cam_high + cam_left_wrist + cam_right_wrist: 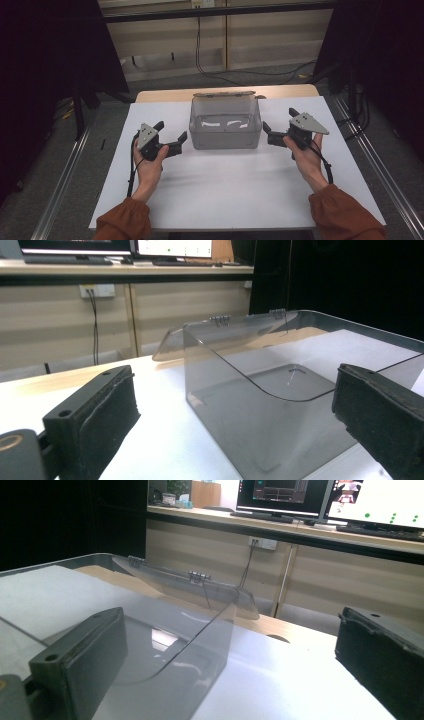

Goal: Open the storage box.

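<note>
Left gripper (174, 135): jaws stood wide apart with nothing between them, angled toward the left wall of the clear box (226, 125). In the left gripper view I saw the near corner of the box (260, 405) framed between the two black pads, close ahead but not touching either one. The right pad was cut off by the frame edge, so I could not make out its tip.

Right gripper (280, 126): jaws likewise spread and empty, pointing at the box's right wall. From the high view the lower jaw tip sat just beside that wall; I could not tell whether it touched. In the right gripper view the transparent wall (165, 660) lay across the left jaw, which I saw partly through the plastic.

The left hand (148, 167) and right hand (306, 160) each held a gripper from behind, orange sleeves (345, 215) entering from the bottom edge and cut off there.

The box stood upright at the middle rear of the white table (235, 195), between the two grippers. Its hinged lid (224, 93) was thrown back behind the rear wall. Pale streaks on the box floor looked like reflections; I could not tell whether anything lay inside. Beyond the table, monitors (370, 500) on a bench showed partly, cropped at the top.
</note>
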Demonstrator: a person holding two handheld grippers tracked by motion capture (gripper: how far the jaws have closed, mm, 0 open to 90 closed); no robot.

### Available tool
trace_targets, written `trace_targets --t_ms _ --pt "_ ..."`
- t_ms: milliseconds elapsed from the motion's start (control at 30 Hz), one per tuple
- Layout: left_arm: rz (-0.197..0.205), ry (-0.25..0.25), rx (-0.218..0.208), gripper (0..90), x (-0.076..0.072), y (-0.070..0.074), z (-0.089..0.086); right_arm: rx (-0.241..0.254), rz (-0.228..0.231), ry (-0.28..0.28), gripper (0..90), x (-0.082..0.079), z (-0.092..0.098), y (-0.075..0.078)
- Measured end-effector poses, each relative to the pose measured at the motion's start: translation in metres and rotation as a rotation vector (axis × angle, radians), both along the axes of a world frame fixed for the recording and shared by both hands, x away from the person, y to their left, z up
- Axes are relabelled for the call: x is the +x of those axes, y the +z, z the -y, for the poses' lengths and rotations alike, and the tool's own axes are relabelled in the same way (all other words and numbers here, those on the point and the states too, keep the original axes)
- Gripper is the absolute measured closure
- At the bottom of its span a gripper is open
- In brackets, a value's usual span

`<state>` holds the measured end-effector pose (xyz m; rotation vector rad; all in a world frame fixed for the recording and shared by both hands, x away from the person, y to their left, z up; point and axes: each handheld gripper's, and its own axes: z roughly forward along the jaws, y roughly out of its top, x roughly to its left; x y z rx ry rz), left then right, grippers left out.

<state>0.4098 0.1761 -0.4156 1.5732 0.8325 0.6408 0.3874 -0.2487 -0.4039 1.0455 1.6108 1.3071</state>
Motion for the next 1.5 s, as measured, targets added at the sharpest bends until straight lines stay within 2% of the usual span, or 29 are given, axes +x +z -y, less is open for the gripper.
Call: trace_targets --t_ms 100,133,333,367,567,700,800,867,1000,1100,1300,1433,1500 --pt "0.010 0.018 -0.008 3.9 -0.008 0.000 -0.001 0.001 0.024 -0.008 0.0 -0.009 0.002 0.000" --pt "0.006 0.020 0.002 3.9 -0.010 0.001 -0.002 0.001 0.024 -0.008 0.0 -0.009 0.002 0.000" --pt "0.021 0.023 -0.007 3.9 -0.026 0.000 -0.006 -0.004 0.029 -0.002 0.0 -0.025 0.004 -0.005" --pt "0.024 0.022 0.008 3.9 -0.029 -0.001 -0.008 -0.004 0.034 -0.007 0.0 -0.030 0.005 -0.006" --pt "0.025 0.050 -0.006 3.9 -0.034 -0.002 -0.015 0.008 0.047 -0.025 0.0 -0.039 0.009 -0.006" --pt "0.018 0.068 -0.006 3.8 -0.044 -0.004 -0.023 0.023 0.060 -0.035 0.0 -0.050 0.016 -0.005" --pt "0.007 0.080 -0.012 3.7 -0.048 -0.006 -0.027 0.033 0.057 -0.040 0.0 -0.055 0.020 -0.007" --pt "-0.013 0.069 -0.029 3.7 -0.052 -0.006 -0.029 0.035 0.039 -0.046 0.0 -0.058 0.024 -0.009" --pt "0.002 0.069 -0.020 3.6 -0.061 -0.006 -0.031 0.054 0.034 -0.074 0.0 -0.066 0.033 -0.013" --pt "0.002 0.082 0.010 3.7 -0.067 -0.009 -0.034 0.058 0.025 -0.081 0.0 -0.072 0.037 -0.016" --pt "-0.001 0.112 0.013 3.7 -0.075 -0.013 -0.040 0.048 0.016 -0.087 0.0 -0.085 0.040 -0.021" --pt "-0.003 0.137 -0.007 3.7 -0.083 -0.017 -0.048 0.053 0.020 -0.097 0.0 -0.099 0.048 -0.020" --pt "-0.005 0.145 0.002 3.7 -0.086 -0.018 -0.051 0.054 0.019 -0.101 0.0 -0.104 0.051 -0.024"
